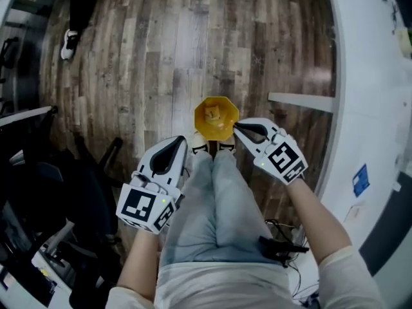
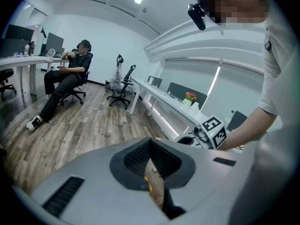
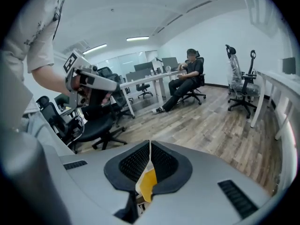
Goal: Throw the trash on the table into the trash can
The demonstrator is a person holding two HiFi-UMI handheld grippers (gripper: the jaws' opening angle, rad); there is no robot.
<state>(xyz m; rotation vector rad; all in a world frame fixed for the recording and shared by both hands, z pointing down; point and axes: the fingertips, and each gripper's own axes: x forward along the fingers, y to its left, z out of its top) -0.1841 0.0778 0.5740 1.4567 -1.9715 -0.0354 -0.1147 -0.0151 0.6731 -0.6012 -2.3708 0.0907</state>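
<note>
Seated person [image 2: 70, 76]: sits on an office chair far across the room, at the left, with legs stretched out on the floor.
Chairs [image 1: 38, 192]: dark office chairs stand at the left side of the floor, beside your left leg.
Left claw [image 1: 179, 144]: you hold it just left of your shoes [image 1: 210, 148], pointing forward and down. Its jaws are closed and they grip a scrap.
Brown scrap [image 2: 154, 182]: a thin brownish piece with a small yellow mark. It is pinched between the pads of the left claw, and its loose end comes back toward the camera.
Trash can [image 1: 215, 116]: yellow, open at the top. It stands on the wooden floor [image 1: 193, 37] just in front of your shoes, between the tips of the two claws. Something small lies inside; what it is cannot be told.
Right claw [image 1: 239, 128]: its tip is just beside the right rim of the trash can. Its jaws are closed and they grip a scrap.
Yellow scrap [image 3: 146, 184]: a white and yellow piece. Its thin edge stands between the pads of the right claw, and the yellow part hangs toward the camera.
Table [image 1: 373, 108]: white, and its curved edge runs down the right side, apart from the trash can. Both scraps are off it, in your claws.
</note>
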